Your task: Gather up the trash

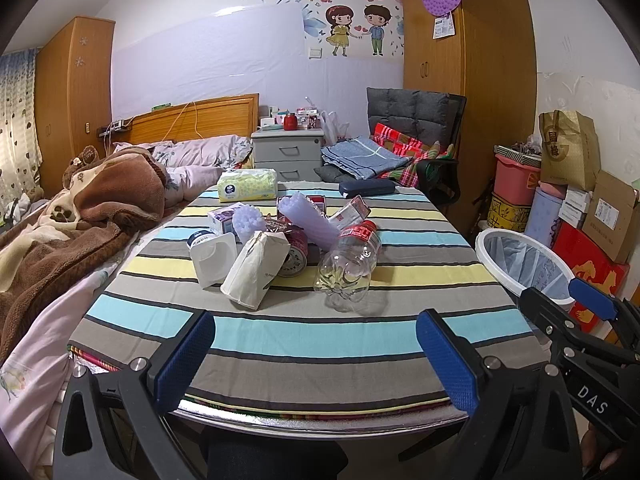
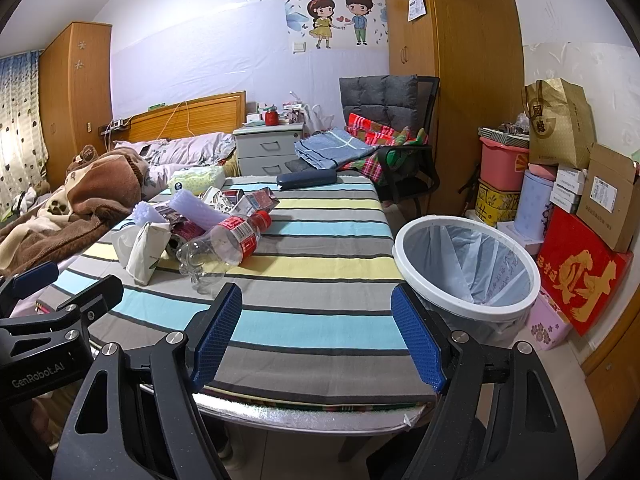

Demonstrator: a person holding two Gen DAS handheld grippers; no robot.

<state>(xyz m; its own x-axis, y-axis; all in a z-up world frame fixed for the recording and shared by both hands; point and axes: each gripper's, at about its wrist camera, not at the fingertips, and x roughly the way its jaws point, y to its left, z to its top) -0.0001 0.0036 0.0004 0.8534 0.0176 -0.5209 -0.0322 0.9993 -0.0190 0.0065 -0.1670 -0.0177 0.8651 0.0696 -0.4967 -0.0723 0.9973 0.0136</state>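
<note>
A heap of trash lies mid-table on the striped cloth (image 1: 360,332): a clear plastic bottle (image 1: 348,264) with a red label, a crumpled paper pack (image 1: 256,270), a white plastic tray (image 1: 212,258), a can (image 1: 294,254), lilac foam pieces (image 1: 308,216) and small cartons. The same bottle (image 2: 224,246) and paper pack (image 2: 148,254) show in the right wrist view. A white-rimmed bin (image 2: 466,268) with a pale liner stands right of the table. My left gripper (image 1: 316,360) is open over the near table edge. My right gripper (image 2: 316,336) is open too, between table and bin.
A tissue pack (image 1: 248,186) and a dark case (image 1: 366,188) lie at the table's far end. A bed with a brown blanket (image 1: 80,220) runs along the left. A chair (image 1: 416,140) with folded cloths stands behind. Boxes and bags (image 2: 568,208) are stacked on the right.
</note>
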